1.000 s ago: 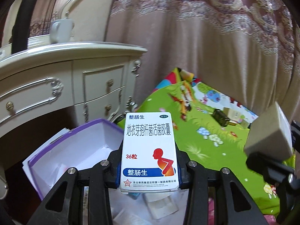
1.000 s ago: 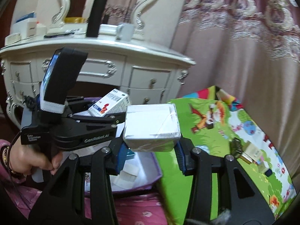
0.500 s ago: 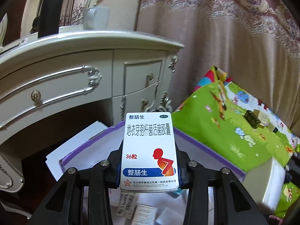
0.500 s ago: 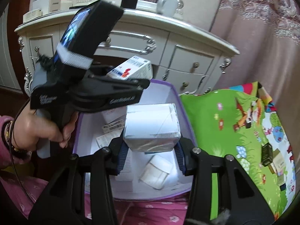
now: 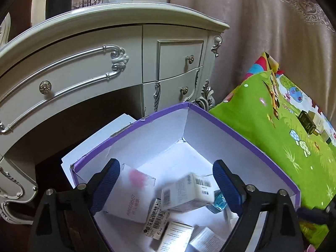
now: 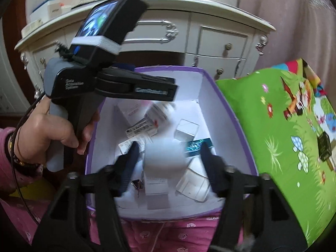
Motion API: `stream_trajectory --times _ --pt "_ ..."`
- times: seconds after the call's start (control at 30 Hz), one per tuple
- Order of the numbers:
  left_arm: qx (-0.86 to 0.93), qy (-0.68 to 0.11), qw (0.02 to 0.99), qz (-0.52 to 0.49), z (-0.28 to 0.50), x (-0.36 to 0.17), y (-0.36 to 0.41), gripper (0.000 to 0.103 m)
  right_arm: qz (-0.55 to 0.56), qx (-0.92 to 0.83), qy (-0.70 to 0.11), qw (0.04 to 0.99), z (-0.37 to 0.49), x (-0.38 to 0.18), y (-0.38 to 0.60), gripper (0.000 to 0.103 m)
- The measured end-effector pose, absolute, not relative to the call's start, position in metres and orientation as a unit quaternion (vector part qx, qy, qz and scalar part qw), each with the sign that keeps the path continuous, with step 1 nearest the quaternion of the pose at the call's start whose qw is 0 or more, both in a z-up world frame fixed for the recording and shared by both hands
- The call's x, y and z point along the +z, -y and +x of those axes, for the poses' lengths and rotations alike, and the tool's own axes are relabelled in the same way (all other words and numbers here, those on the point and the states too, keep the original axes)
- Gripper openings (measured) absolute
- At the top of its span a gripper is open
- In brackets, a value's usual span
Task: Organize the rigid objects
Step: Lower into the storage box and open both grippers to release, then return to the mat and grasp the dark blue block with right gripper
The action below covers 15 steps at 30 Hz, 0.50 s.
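Observation:
A purple-rimmed white box (image 5: 241, 132) (image 6: 229, 113) holds several small medicine boxes. My left gripper (image 5: 166, 180) is open above it. The white medicine box (image 5: 187, 191) it held is blurred, falling between its fingers; it also shows in the right wrist view (image 6: 159, 110). My right gripper (image 6: 168, 159) is open above the box's near end. A blurred plain white box (image 6: 164, 154) drops between its fingers. The left gripper body and the hand holding it (image 6: 84, 88) show in the right wrist view.
A cream dresser (image 5: 105, 63) stands behind the box. A green cartoon mat (image 5: 283, 126) (image 6: 283, 136) lies to the right with a dark small box (image 5: 306, 120) and others on it. A curtain hangs behind. Pink cloth (image 6: 168, 231) lies under the box's near edge.
Both grippers have moved over the purple box and opened. The medicine box and the plain white box have left their fingers and are dropping into the box.

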<state>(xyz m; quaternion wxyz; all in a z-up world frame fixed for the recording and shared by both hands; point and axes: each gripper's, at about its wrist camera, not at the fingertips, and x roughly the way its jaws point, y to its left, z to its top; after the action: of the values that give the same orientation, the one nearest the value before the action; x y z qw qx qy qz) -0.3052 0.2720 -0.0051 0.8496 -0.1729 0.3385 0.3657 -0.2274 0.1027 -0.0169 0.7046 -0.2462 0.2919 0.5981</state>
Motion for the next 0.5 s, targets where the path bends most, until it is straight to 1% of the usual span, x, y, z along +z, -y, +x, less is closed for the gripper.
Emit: stream_trajectory --times 0.23,0.33,0.37,0.4,0.43,0.5 --pt "0.329 -0.357 0.860 -0.155 -0.274 0.000 -0.243 0.091 -0.166 0.564 -0.323 0.742 -0.180 -0.007 -0.069 0.076" --pt "0.268 -0.356 0.885 -0.136 -0.241 0.011 -0.213 0.091 -0.126 0.532 -0.331 0.769 -0.151 -0.003 -0.043 0.083" --pt "0.248 -0.355 0.893 -0.126 -0.230 0.014 -0.202 0.091 -0.112 0.520 -0.336 0.777 -0.140 -0.003 -0.032 0.086" --pt "0.219 -0.354 0.902 -0.118 -0.215 0.017 -0.189 0.094 -0.096 0.505 -0.341 0.787 -0.129 -0.003 -0.020 0.089" --pt "0.190 -0.355 0.908 -0.117 -0.201 0.017 -0.178 0.101 -0.083 0.485 -0.344 0.800 -0.116 -0.005 -0.005 0.089" --pt "0.113 -0.373 0.913 -0.119 -0.164 0.012 -0.151 0.103 -0.070 0.443 -0.349 0.823 -0.095 -0.010 0.022 0.091"
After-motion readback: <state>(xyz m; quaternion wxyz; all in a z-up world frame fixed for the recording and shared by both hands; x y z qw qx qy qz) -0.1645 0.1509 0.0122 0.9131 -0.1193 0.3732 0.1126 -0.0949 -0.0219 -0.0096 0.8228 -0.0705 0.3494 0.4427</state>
